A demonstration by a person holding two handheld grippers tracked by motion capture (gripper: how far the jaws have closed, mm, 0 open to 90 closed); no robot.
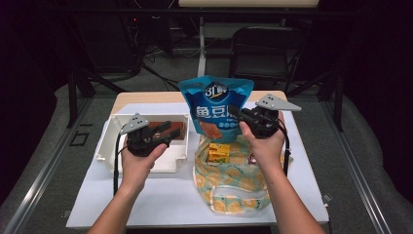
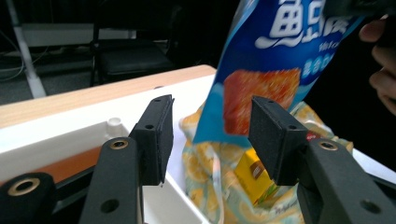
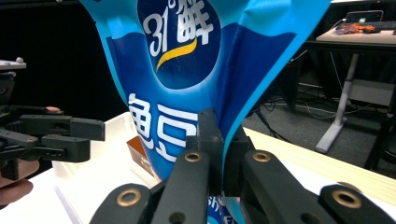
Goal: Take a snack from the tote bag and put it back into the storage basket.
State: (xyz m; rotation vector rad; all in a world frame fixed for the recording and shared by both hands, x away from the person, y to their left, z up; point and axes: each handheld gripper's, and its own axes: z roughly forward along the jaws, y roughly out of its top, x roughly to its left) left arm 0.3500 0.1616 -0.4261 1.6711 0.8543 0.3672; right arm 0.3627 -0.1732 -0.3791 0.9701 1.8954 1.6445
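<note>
Closest to me in the right gripper view, the right gripper (image 3: 218, 154) has its fingers pinched tight on the side edge of the blue snack pouch (image 1: 215, 105), which hangs upright in the air above the open lemon-print bag (image 1: 234, 183) on the counter (image 1: 146, 200). My left gripper (image 1: 163, 134) hovers over the white box (image 1: 109, 146), its fingers (image 2: 156, 135) standing partly apart with nothing between them; through them I see the pouch's lower end just above the bag's mouth, with a yellow carton (image 1: 218, 153) inside. To do this well, I judge I should keep the pinch firm, hold the pouch vertical, and clear its bottom corner past the fabric rim. The left could pin the bag's edge so the cloth does not drag along.
</note>
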